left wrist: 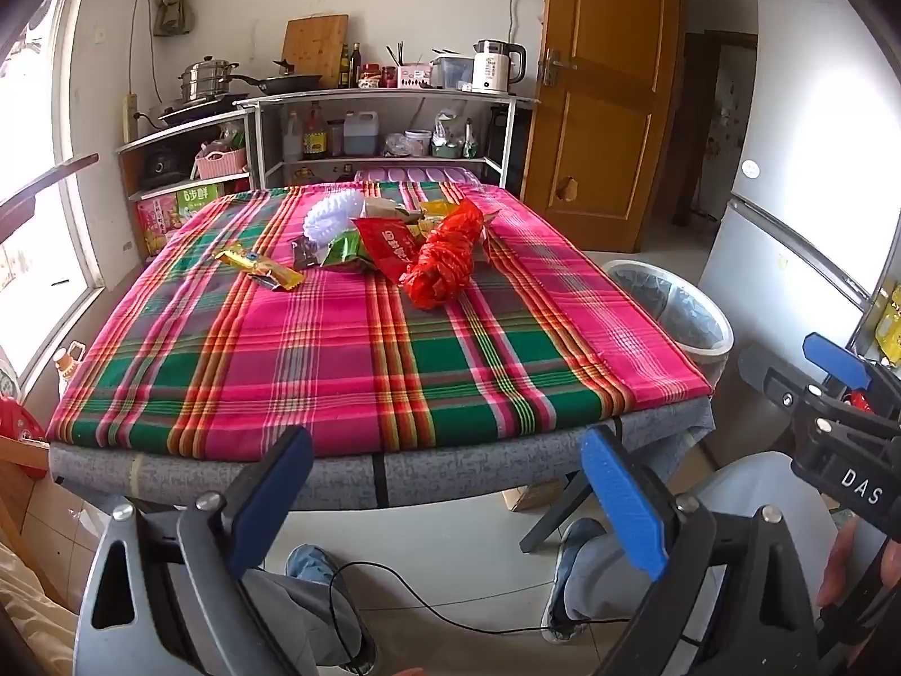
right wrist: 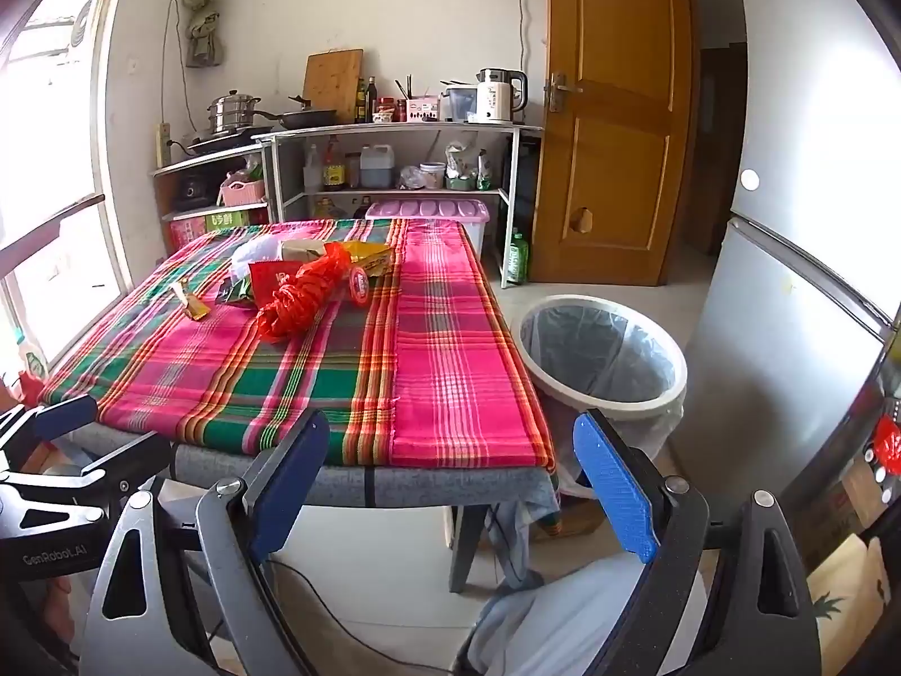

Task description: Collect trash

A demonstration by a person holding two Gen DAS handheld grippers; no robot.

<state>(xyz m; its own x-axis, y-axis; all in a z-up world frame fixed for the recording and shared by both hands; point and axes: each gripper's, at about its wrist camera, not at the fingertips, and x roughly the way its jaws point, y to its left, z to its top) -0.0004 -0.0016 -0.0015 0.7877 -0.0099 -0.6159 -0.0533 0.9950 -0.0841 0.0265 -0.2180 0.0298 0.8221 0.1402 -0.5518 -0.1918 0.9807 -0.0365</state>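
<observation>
Trash lies in a heap at the far middle of the plaid-covered table (left wrist: 349, 372): a crumpled red plastic bag (left wrist: 445, 259), a red wrapper (left wrist: 388, 250), a green packet (left wrist: 343, 253), a white plastic wad (left wrist: 332, 217) and a yellow snack wrapper (left wrist: 259, 266) off to the left. The same red plastic bag (right wrist: 298, 296) shows in the right wrist view. A white bin (right wrist: 602, 360) with a clear liner stands on the floor right of the table. My left gripper (left wrist: 445, 496) and right gripper (right wrist: 450, 484) hover before the table's near edge, both open and empty, far from the trash.
A silver fridge (right wrist: 788, 293) stands at the right, a wooden door (right wrist: 614, 129) behind the bin. Kitchen shelves (left wrist: 383, 129) with pots, bottles and a kettle line the back wall. A person's legs (left wrist: 597, 574) and a cable lie below the grippers. A window runs along the left.
</observation>
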